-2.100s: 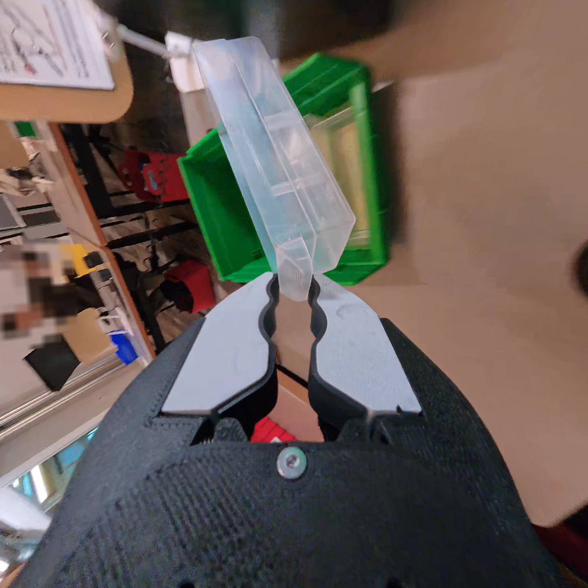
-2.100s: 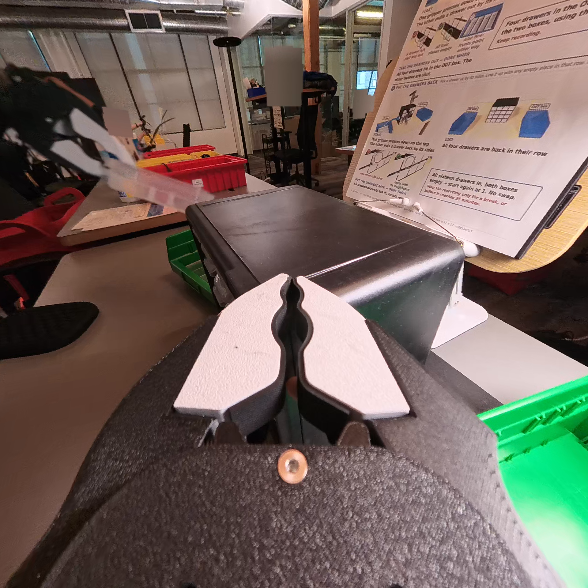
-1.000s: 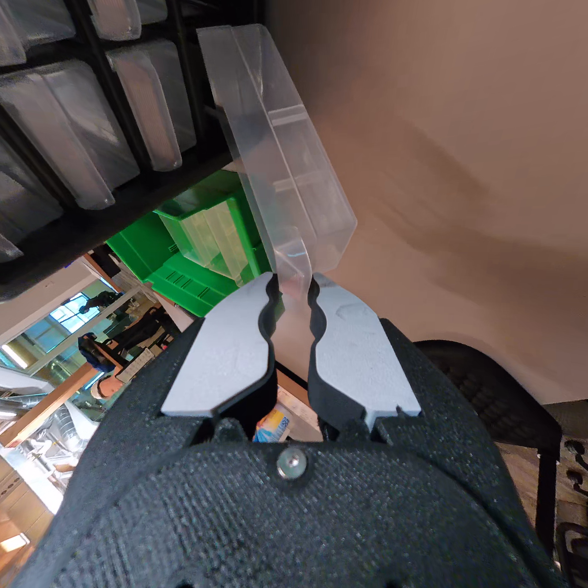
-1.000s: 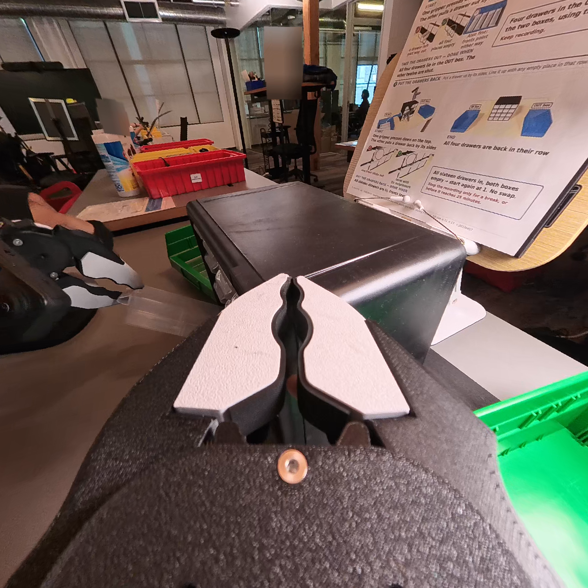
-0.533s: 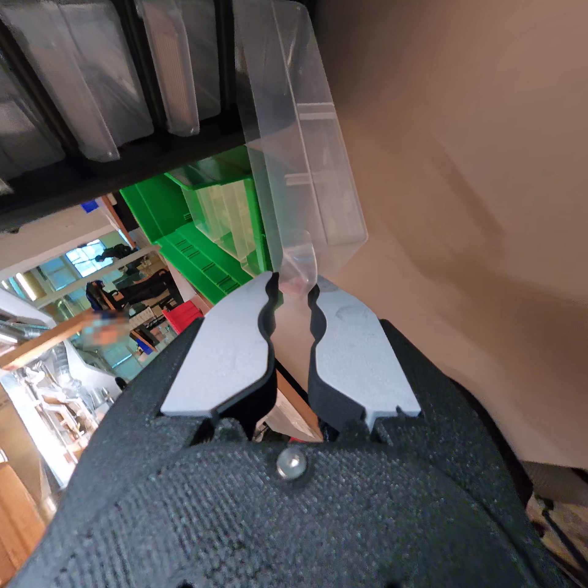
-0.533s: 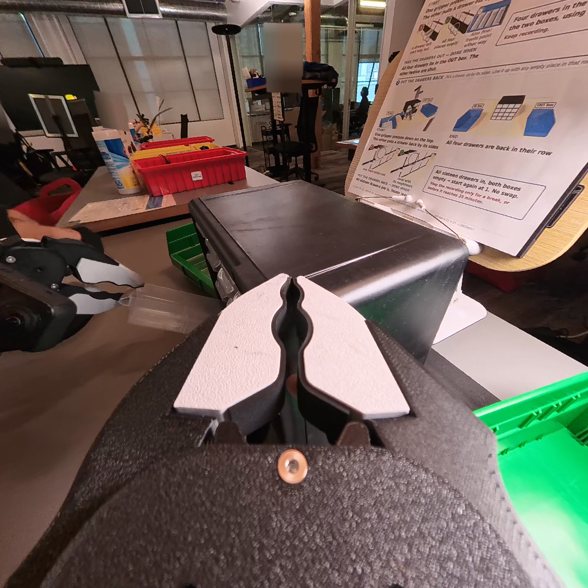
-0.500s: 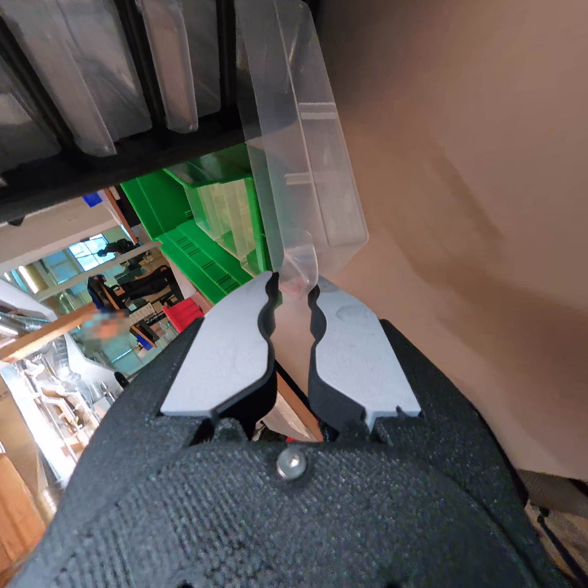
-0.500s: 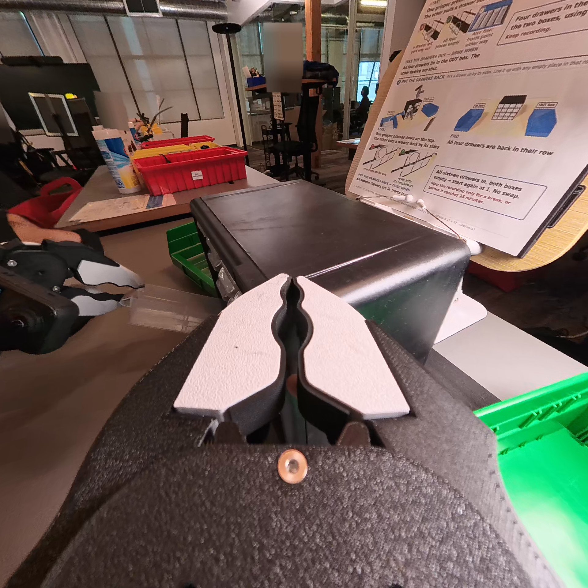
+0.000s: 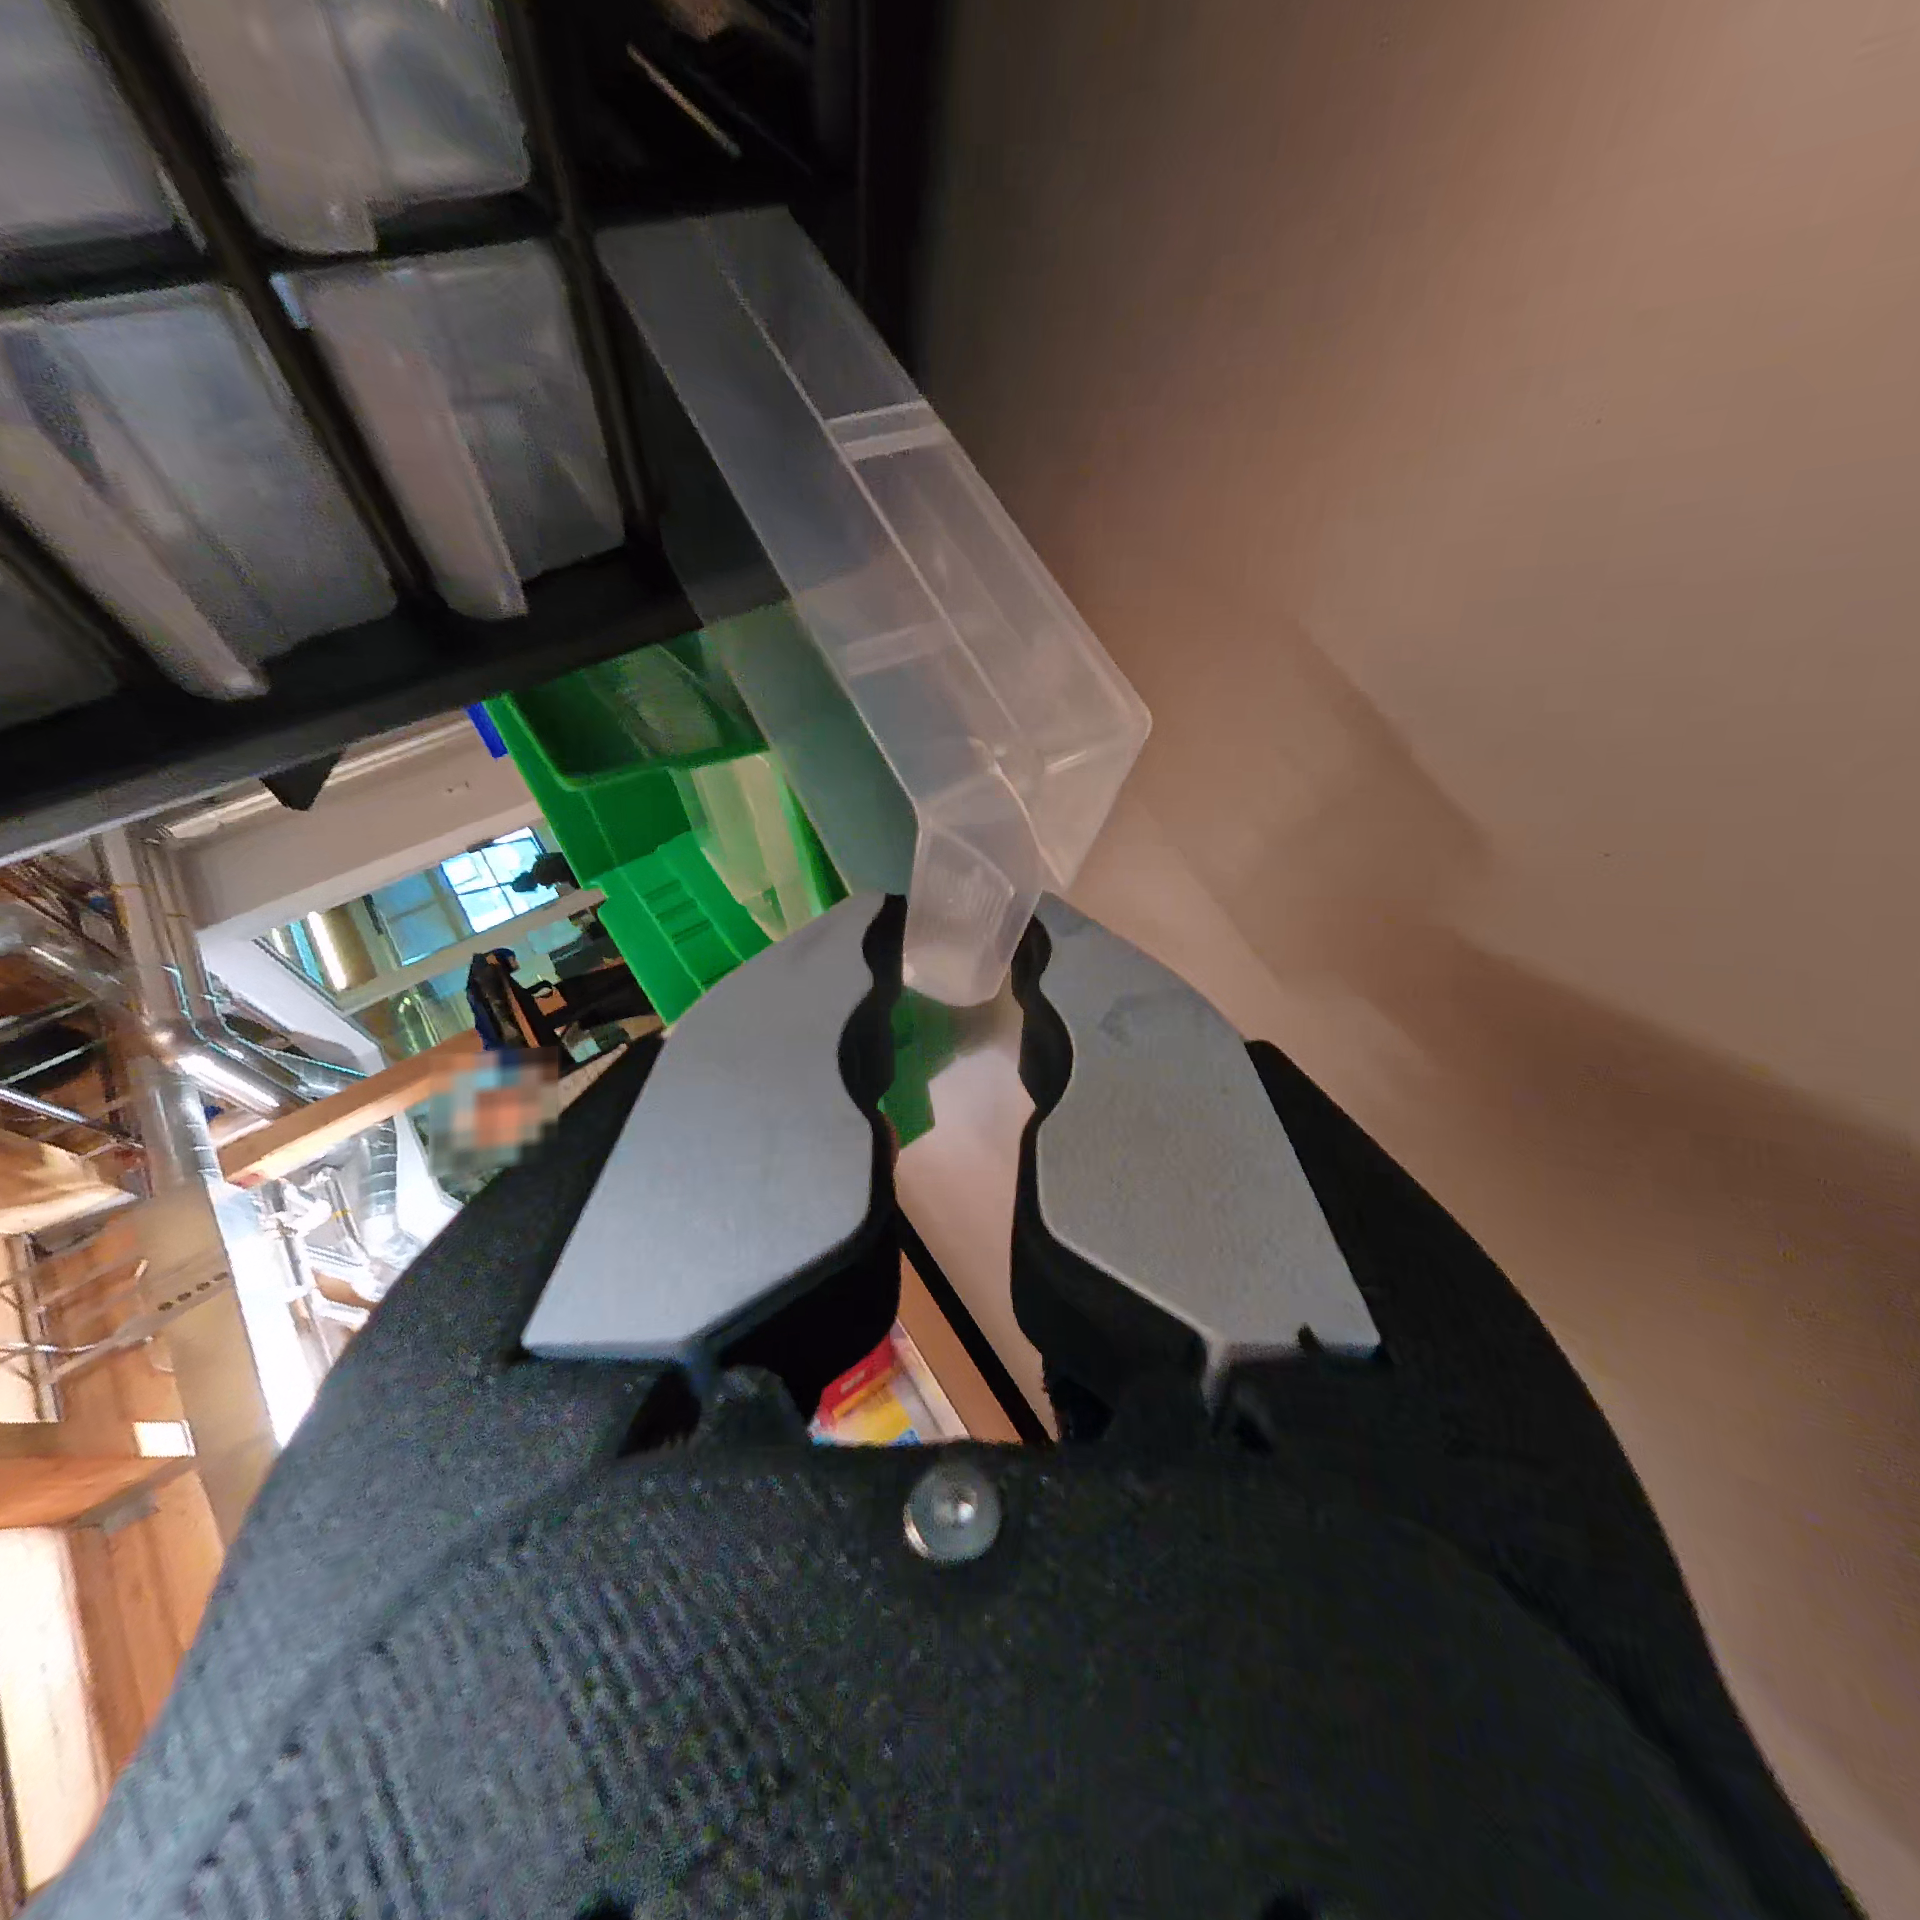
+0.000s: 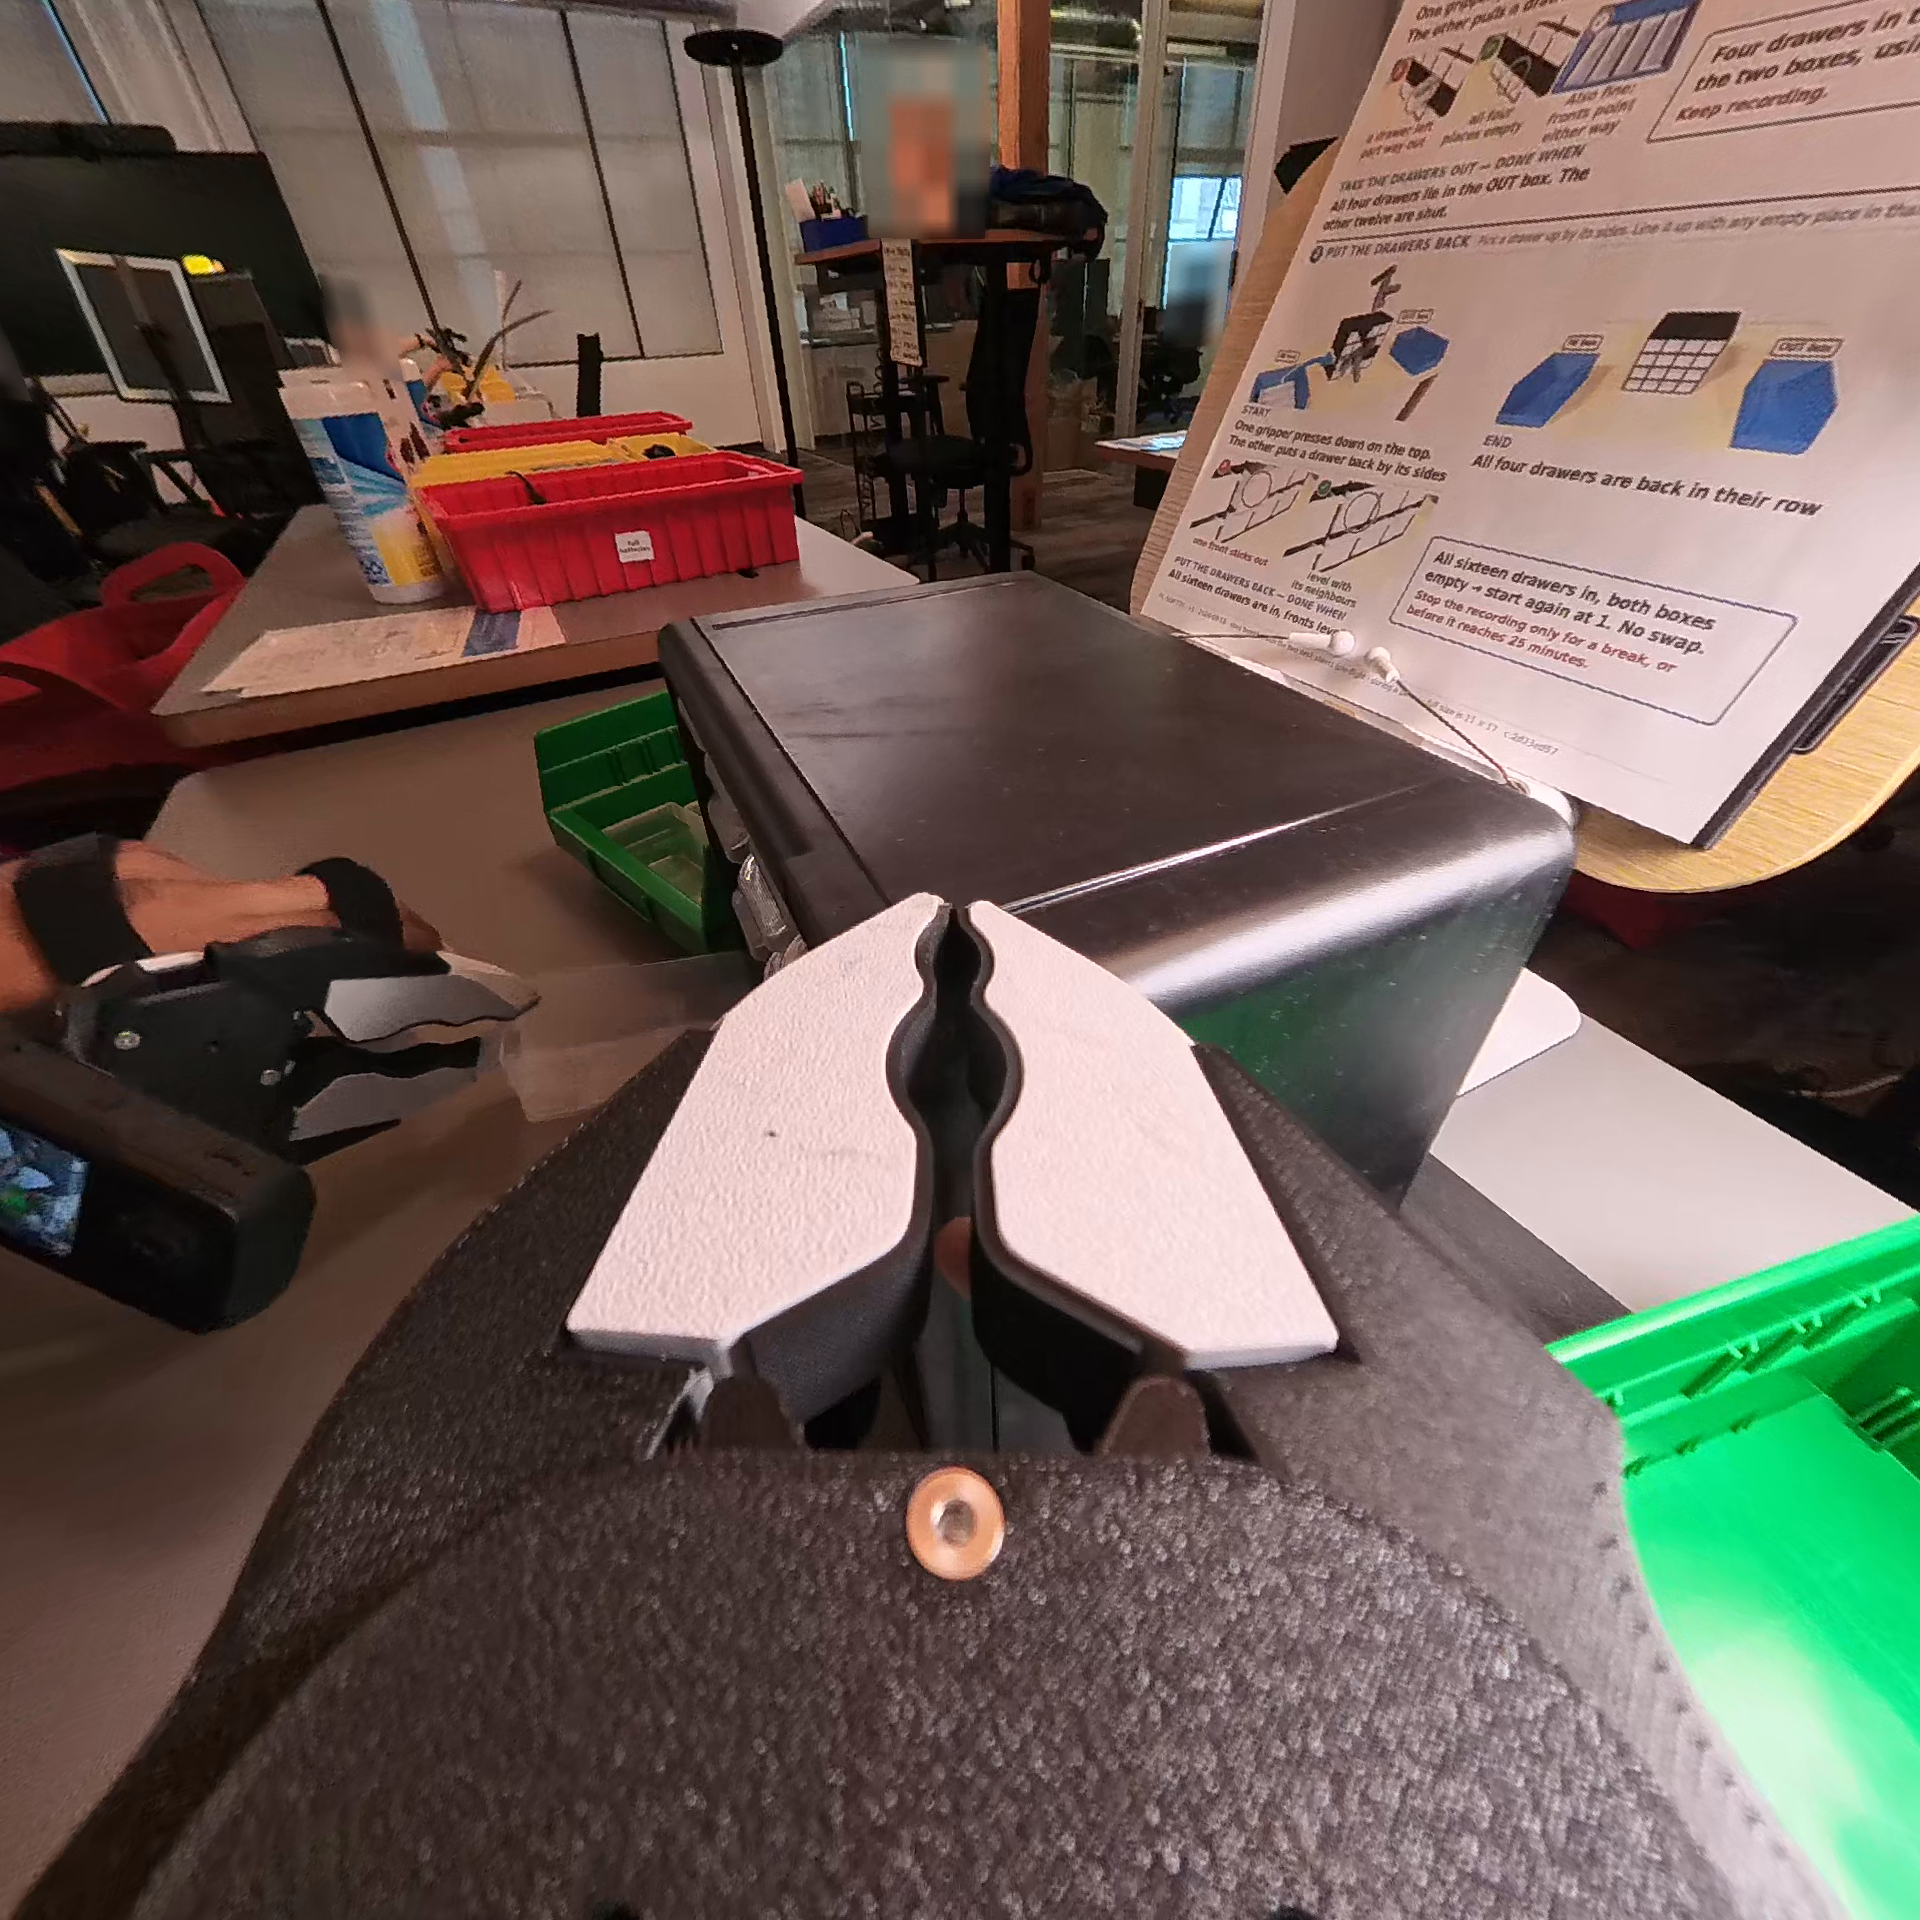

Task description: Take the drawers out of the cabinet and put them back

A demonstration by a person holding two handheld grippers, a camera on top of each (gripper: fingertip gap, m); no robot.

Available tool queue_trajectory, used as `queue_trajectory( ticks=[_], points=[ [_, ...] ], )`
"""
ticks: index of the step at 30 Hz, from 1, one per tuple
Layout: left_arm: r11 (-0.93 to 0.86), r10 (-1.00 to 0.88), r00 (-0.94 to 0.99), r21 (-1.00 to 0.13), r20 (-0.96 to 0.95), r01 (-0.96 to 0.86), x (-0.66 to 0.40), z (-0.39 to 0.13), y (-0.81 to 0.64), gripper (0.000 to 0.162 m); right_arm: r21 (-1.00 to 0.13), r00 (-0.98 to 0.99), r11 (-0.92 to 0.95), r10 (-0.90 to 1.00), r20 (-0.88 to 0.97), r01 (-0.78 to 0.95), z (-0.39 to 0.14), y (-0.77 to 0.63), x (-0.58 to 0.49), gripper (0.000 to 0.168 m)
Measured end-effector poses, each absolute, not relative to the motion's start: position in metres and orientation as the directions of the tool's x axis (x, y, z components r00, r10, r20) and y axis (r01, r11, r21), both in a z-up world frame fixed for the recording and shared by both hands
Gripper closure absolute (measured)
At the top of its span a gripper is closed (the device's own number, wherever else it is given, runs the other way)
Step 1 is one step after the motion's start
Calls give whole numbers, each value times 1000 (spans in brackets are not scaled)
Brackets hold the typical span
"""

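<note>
My left gripper [image 9: 956, 940] is shut on the front handle of a clear plastic drawer [image 9: 894, 540]. The view is rolled sideways. The drawer's far end sits in an empty slot at the corner of the black cabinet [image 9: 343, 665], beside other clear drawers [image 9: 447, 416] that are in place. In the right wrist view the left gripper [image 10: 447, 1029] shows at the left with the drawer [image 10: 613, 1029] reaching toward the cabinet's front. My right gripper [image 10: 956, 914] is shut and empty, with its tips at the near top edge of the black cabinet [image 10: 1039, 727].
A green bin [image 9: 644, 821] with clear drawers in it stands beyond the cabinet; it also shows in the right wrist view [image 10: 623, 810]. Another green bin [image 10: 1766, 1507] is at my right. An instruction board [image 10: 1558, 416] leans behind the cabinet. The tan table [image 9: 1455, 623] lies alongside.
My left gripper has carried the drawer from above the green bin to the cabinet's front and pushed its far end into a slot. The right gripper has stayed shut at the cabinet top.
</note>
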State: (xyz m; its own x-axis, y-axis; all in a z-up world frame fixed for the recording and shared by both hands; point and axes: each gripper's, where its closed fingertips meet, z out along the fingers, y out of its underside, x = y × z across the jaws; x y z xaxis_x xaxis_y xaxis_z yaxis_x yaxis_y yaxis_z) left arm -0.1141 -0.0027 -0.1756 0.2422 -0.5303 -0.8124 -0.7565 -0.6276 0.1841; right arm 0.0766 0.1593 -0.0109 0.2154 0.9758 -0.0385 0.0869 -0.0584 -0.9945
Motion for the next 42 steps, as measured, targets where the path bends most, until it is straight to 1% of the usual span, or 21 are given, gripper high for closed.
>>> queue_trajectory(
  ticks=[9, 14, 16, 18, 21, 23, 24, 25, 28, 31, 33, 35, 39, 42],
  points=[
    [-526, -542, 170, 175, -823, -832, -119, -191, 20, 142, -994, 209, -64, 977, -45, 84, -11, 159, 76, 168],
    [-402, -521, 46, 198, -852, -894, -114, -189, 43, 142, -994, 208, -61, 977, -42, 88, -11, 159, 76, 168],
    [-354, -514, 24, 186, -858, -917, -108, -190, 55, 140, -994, 210, -62, 977, -42, 89, -11, 159, 76, 168],
    [-301, -486, 16, 150, -874, -942, -102, -188, 71, 137, -994, 217, -55, 976, -32, 98, -11, 159, 76, 168],
    [-219, -441, 31, 74, -897, -973, -98, -181, 93, 127, -992, 233, -35, 972, -6, 121, -11, 159, 76, 168],
    [-185, -439, 96, -15, -893, -983, -102, -181, 99, 117, -991, 241, -25, 970, 8, 132, -11, 159, 75, 168],
    [-167, -436, 135, -67, -890, -984, -105, -179, 98, 116, -990, 243, -22, 970, 12, 137, -11, 159, 75, 168],
    [-138, -434, 158, -108, -887, -985, -107, -178, 95, 116, -990, 243, -20, 970, 15, 140, -11, 159, 75, 168],
    [-45, -383, 171, -167, -908, -985, -112, -172, 83, 133, -990, 239, -22, 971, 12, 139, -12, 159, 74, 168],
    [2, -351, 151, -162, -924, -987, -112, -179, 76, 152, -991, 240, -27, 971, 6, 133, -12, 160, 72, 168],
    [19, -316, 128, -141, -940, -990, -110, -182, 79, 159, -991, 244, -27, 970, 7, 134, -12, 160, 72, 168],
    [15, -307, 128, -140, -943, -990, -108, -185, 87, 162, -990, 251, -25, 968, 11, 138, -12, 160, 72, 168],
    [-38, -287, 153, -148, -946, -988, -107, -185, 106, 162, -988, 263, -12, 964, 29, 153, -12, 159, 72, 168],
    [-68, -294, 202, -191, -934, -979, -106, -184, 110, 161, -987, 265, -6, 963, 37, 160, -12, 159, 72, 168]
  ],
)
